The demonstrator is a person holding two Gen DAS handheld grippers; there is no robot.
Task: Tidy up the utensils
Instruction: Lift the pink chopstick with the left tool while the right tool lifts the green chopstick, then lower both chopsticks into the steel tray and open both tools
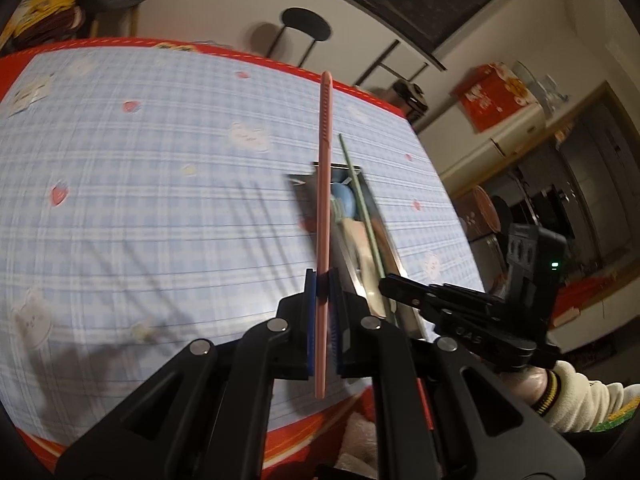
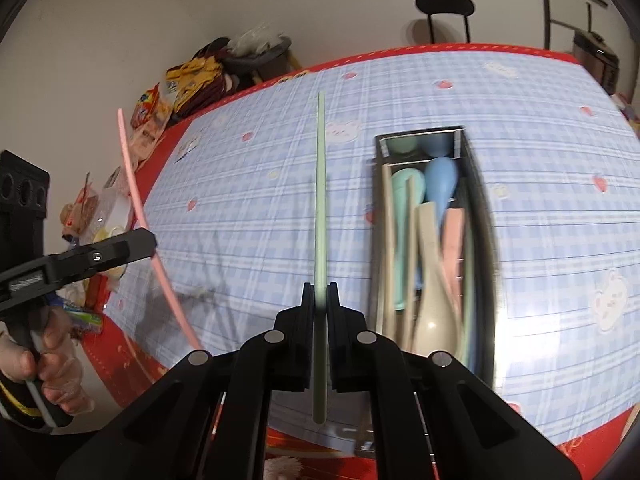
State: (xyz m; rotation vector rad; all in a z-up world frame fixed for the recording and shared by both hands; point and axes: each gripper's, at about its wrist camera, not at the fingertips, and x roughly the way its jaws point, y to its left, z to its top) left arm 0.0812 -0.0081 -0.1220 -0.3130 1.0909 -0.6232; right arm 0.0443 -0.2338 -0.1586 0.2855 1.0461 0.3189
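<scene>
My left gripper (image 1: 322, 280) is shut on a pink chopstick (image 1: 325, 184), which stands tilted above the table. My right gripper (image 2: 320, 290) is shut on a green chopstick (image 2: 320, 200), also lifted off the cloth. In the right wrist view a narrow metal tray (image 2: 375, 264) lies to the right of that chopstick. It holds a blue spoon (image 2: 440, 184), a teal spoon (image 2: 404, 192), a beige spoon (image 2: 434, 304) and beige chopsticks (image 2: 386, 240). The left gripper (image 2: 150, 240) with its pink chopstick (image 2: 134, 192) shows at the left. In the left wrist view the tray (image 1: 300, 188) sits behind the pink chopstick, with the right gripper (image 1: 384, 284) beside it.
A blue checked tablecloth (image 2: 248, 208) with a red border covers the table. A black stool (image 2: 444, 4) stands beyond the far edge. Snack packets (image 2: 160, 108) are piled at the table's left side. A red box (image 1: 496, 96) rests on a cabinet to the right.
</scene>
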